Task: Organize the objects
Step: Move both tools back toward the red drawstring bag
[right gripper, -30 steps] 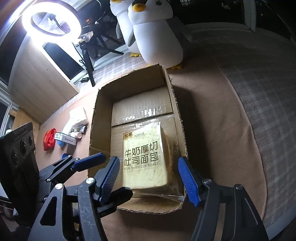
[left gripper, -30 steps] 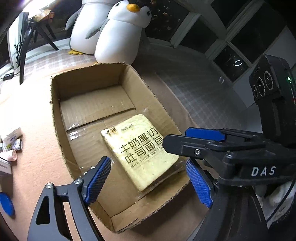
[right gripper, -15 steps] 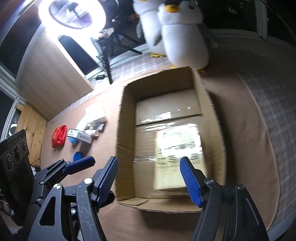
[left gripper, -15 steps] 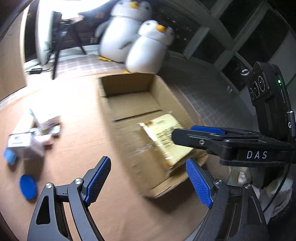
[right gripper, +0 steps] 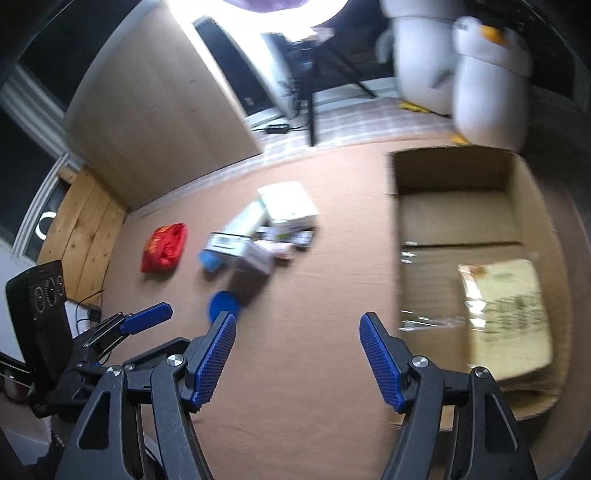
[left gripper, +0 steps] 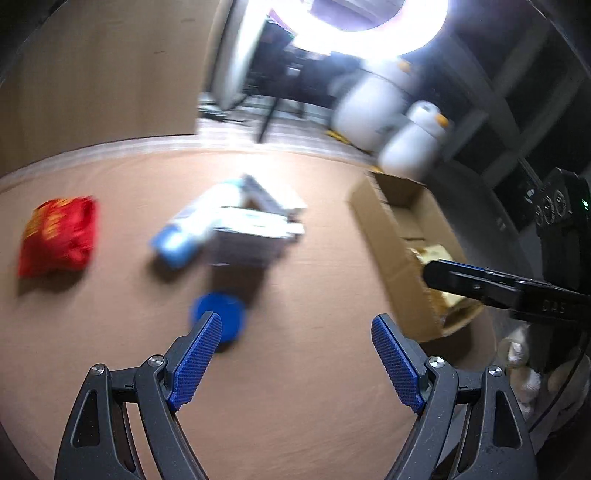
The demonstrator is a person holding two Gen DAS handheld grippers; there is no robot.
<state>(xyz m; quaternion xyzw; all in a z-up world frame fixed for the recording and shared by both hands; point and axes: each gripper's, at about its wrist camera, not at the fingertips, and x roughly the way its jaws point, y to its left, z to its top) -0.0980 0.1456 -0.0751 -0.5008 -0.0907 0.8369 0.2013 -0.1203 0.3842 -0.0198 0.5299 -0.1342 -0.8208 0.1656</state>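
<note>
An open cardboard box (right gripper: 454, 177) holds a wrapped pack of toast bread (right gripper: 509, 310) and lies at the right in both views, box wall (left gripper: 406, 251). On the brown mat to its left sit a blurred pile of white boxes and tubes (left gripper: 251, 225) (right gripper: 266, 229), a flat blue round lid (left gripper: 221, 314) (right gripper: 221, 306) and a red snack bag (left gripper: 55, 236) (right gripper: 164, 247). My left gripper (left gripper: 296, 319) hangs open and empty above the mat, just right of the blue lid. My right gripper (right gripper: 299, 317) is also open and empty, between lid and box.
Two plush penguins (right gripper: 487, 81) stand behind the box. A bright ring light (left gripper: 369, 22) on a tripod and a wooden panel (right gripper: 147, 103) are at the back. Brown mat (left gripper: 295, 387) lies bare under both grippers.
Both grippers have swung left, away from above the box with the bread, to over the mat. The pile, blue lid and red bag came into view. Jaws stayed open.
</note>
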